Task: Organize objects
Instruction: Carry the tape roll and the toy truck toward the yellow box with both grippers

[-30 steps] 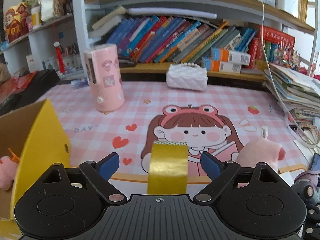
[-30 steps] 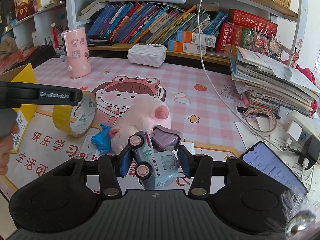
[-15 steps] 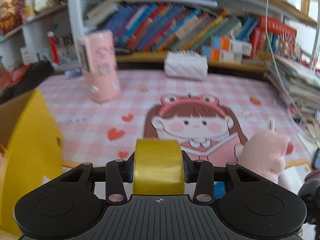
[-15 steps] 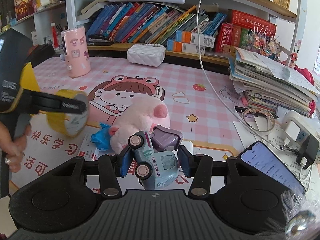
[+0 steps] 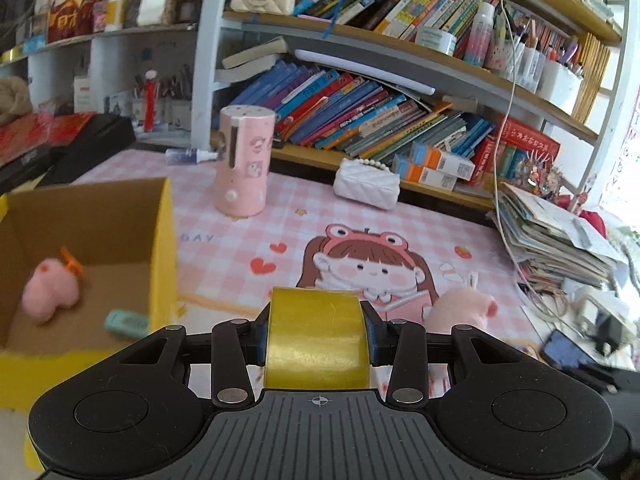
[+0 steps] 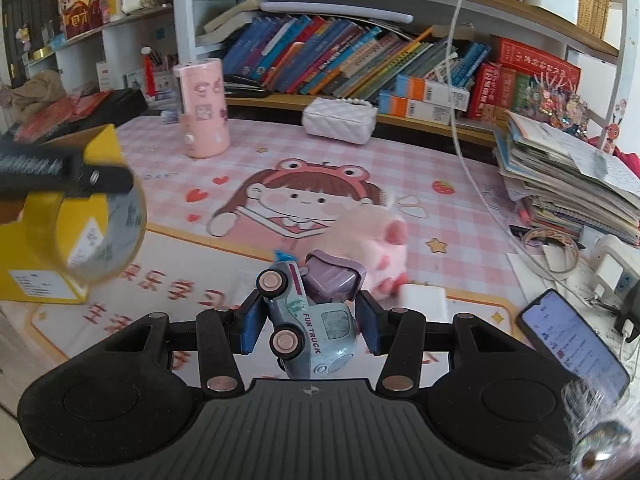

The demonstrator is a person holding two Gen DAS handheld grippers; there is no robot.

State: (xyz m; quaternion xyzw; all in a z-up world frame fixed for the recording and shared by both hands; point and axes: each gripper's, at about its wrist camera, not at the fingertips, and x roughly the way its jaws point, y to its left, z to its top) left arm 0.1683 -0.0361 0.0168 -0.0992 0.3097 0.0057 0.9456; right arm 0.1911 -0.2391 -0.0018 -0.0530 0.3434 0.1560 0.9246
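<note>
My left gripper [image 5: 317, 330] is shut on a yellow tape roll [image 5: 316, 338] and holds it in the air beside the open yellow cardboard box [image 5: 162, 240]. The roll also shows in the right wrist view [image 6: 100, 232]. The box holds a small pink plush [image 5: 50, 288] and a mint eraser [image 5: 126, 322]. My right gripper [image 6: 308, 320] is shut on a light blue toy truck [image 6: 310, 320] lifted above the mat. A pink pig plush [image 6: 372, 248] lies on the pink mat [image 6: 280, 152] just beyond the truck.
A pink cylindrical holder [image 5: 244, 164] and a white quilted purse [image 5: 368, 188] stand at the back of the mat. A stack of books [image 6: 568, 188], a phone [image 6: 576, 344] and chargers [image 6: 612, 268] lie at the right. Bookshelves [image 5: 360, 112] rise behind.
My left gripper closed on the tape roll, lifted it and moved left toward the yellow box. My right gripper rose with the toy truck, away from the pig plush.
</note>
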